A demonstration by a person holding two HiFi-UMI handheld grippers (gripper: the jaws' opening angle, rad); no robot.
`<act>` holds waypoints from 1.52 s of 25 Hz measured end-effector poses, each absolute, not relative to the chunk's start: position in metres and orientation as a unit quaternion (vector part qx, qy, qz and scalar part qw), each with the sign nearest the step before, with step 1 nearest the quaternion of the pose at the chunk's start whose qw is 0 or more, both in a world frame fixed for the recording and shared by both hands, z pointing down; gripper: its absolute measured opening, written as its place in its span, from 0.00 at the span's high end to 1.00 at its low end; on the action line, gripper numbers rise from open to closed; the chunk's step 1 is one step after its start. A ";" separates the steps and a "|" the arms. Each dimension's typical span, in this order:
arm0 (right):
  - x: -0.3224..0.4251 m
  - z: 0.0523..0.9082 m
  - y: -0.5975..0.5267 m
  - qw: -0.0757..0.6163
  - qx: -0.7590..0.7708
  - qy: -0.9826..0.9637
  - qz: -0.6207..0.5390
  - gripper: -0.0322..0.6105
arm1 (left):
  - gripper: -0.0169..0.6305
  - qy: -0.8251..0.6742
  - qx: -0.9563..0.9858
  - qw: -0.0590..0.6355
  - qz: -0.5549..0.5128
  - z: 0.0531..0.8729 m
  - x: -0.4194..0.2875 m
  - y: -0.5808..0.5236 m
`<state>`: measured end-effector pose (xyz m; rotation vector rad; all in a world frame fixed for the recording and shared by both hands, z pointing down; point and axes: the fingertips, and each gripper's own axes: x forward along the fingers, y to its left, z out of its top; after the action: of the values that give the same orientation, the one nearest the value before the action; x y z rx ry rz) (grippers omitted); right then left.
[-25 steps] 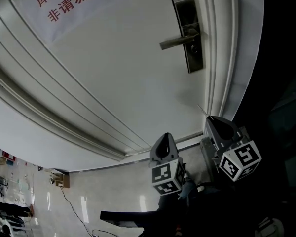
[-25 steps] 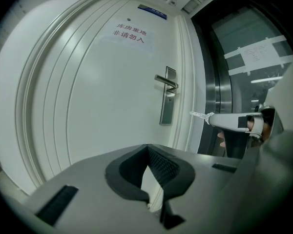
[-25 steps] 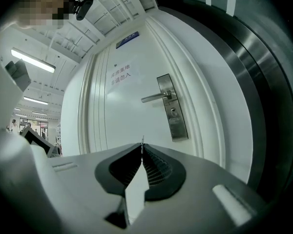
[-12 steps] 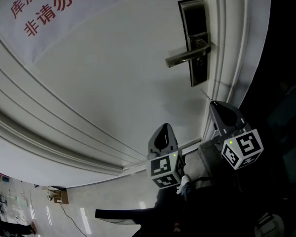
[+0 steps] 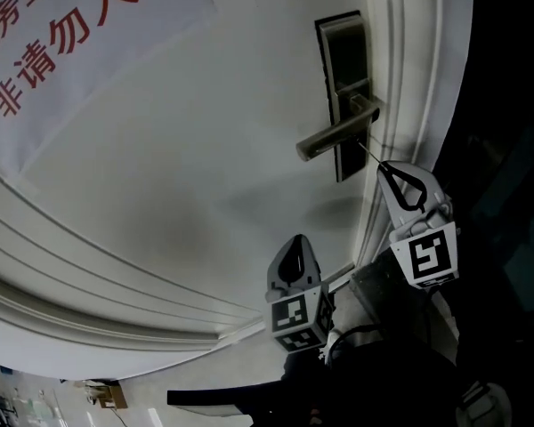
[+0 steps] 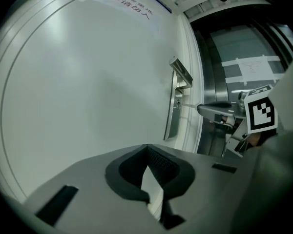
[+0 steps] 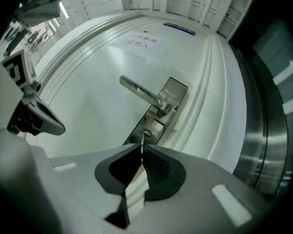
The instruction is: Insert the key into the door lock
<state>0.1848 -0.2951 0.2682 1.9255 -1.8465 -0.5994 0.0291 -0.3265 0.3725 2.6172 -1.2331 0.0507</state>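
Key [image 7: 143,141] pinched by right gripper [image 7: 140,156] meets lock [image 7: 154,123] on white panelled door [image 5: 205,149]; left gripper [image 6: 147,152] jaws together.

Standing at a storeroom entrance in a workplace building: paper notice [image 5: 71,52] in red Chinese characters forbidding entry, hanging on white door [image 5: 205,176], glossy floor [image 5: 44,398] gleaming below.
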 end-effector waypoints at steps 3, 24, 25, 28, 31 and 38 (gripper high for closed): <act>0.188 0.264 -0.301 0.277 0.683 -0.620 -0.270 0.93 | 0.97 -0.409 0.903 0.129 0.017 0.375 0.036 -0.329; 0.191 0.265 -0.320 0.476 0.578 -0.506 -0.428 0.93 | 0.97 -0.394 0.914 0.095 0.014 0.356 0.074 -0.343; 0.190 0.265 -0.321 0.478 0.577 -0.505 -0.429 0.93 | 0.97 -0.390 0.916 0.092 0.010 0.354 0.077 -0.342; 0.188 0.264 -0.322 0.482 0.574 -0.503 -0.430 0.93 | 0.97 -0.380 0.921 0.088 0.006 0.348 0.088 -0.341; 0.188 0.264 -0.322 0.488 0.571 -0.501 -0.430 0.93 | 0.97 -0.368 0.926 0.087 0.007 0.343 0.098 -0.338; 0.188 0.262 -0.322 0.500 0.574 -0.486 -0.429 0.93 | 0.97 -0.323 0.942 0.086 -0.002 0.327 0.123 -0.334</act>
<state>0.1877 -0.3225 0.2619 1.3893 -1.1759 -1.0363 0.1233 -0.3337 0.3271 2.8092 -0.9631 -0.0063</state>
